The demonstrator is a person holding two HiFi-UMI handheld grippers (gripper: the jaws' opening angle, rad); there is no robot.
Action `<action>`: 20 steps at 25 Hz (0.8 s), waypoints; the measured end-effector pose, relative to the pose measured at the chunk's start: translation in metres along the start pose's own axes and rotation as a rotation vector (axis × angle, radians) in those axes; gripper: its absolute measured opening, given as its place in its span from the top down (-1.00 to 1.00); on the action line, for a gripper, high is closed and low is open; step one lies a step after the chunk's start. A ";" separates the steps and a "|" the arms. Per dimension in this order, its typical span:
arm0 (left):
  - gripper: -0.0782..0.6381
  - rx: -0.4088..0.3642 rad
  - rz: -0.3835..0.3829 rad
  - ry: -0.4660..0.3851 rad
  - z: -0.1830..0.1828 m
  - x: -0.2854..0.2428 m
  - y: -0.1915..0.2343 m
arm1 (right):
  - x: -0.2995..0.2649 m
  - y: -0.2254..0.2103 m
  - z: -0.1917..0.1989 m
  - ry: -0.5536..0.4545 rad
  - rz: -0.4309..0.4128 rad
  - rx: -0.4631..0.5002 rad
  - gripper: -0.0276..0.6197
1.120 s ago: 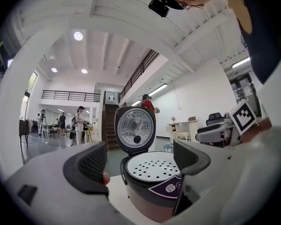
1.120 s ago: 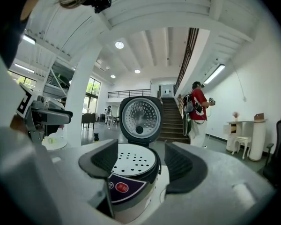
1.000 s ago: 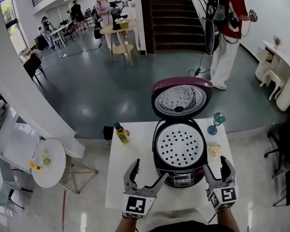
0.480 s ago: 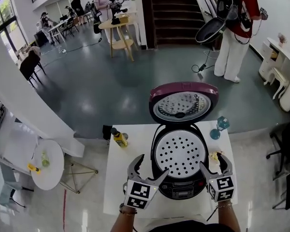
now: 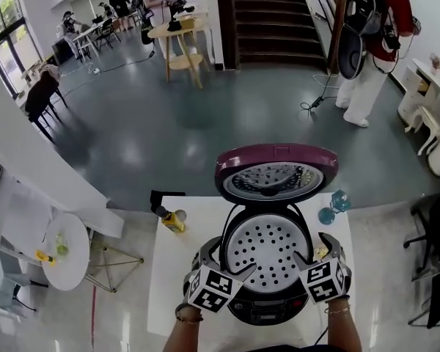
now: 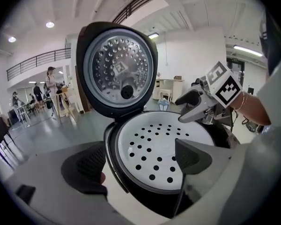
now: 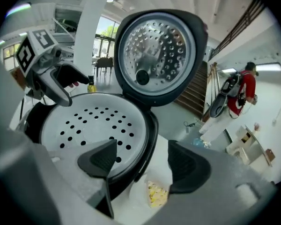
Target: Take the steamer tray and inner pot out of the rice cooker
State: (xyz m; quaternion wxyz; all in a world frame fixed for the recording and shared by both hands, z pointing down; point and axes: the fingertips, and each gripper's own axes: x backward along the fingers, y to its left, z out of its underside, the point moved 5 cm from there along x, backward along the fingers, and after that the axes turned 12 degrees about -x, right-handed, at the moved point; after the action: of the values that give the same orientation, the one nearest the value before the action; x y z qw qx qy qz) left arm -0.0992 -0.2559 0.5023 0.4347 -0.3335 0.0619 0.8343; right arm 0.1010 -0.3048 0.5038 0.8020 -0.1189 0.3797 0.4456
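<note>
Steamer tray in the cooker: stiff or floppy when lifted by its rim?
The steamer tray looks thin, rigid and perforated, so probably stiff and light. Its smooth rim may slip. Seated snug in the rice cooker, it could tilt if lifted one-sided.

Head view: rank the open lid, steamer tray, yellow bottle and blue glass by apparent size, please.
1. Open lid, widest, though raised nearer the camera.
2. Steamer tray, slightly smaller.
3. Yellow bottle and blue glass: both small, too alike to rank.
</note>
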 end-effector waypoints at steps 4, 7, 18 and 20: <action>-0.49 -0.004 0.050 0.101 0.002 -0.023 0.001 | -0.026 -0.001 -0.001 0.094 0.020 0.074 -0.10; -0.49 0.015 0.068 0.157 0.004 -0.038 0.002 | -0.043 0.000 -0.001 0.142 0.047 0.125 -0.11; 0.33 -0.140 -0.166 0.315 0.011 -0.053 0.023 | -0.052 -0.001 -0.009 0.095 0.122 0.259 0.40; 0.38 -0.107 -0.169 0.309 0.010 -0.051 0.027 | -0.048 0.001 -0.013 0.053 0.136 0.273 0.51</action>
State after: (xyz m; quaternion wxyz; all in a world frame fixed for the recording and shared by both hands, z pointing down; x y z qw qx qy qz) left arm -0.1048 -0.3039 0.5364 0.4700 -0.4846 0.0552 0.7357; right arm 0.0787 -0.3409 0.5290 0.7684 0.0054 0.4648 0.4399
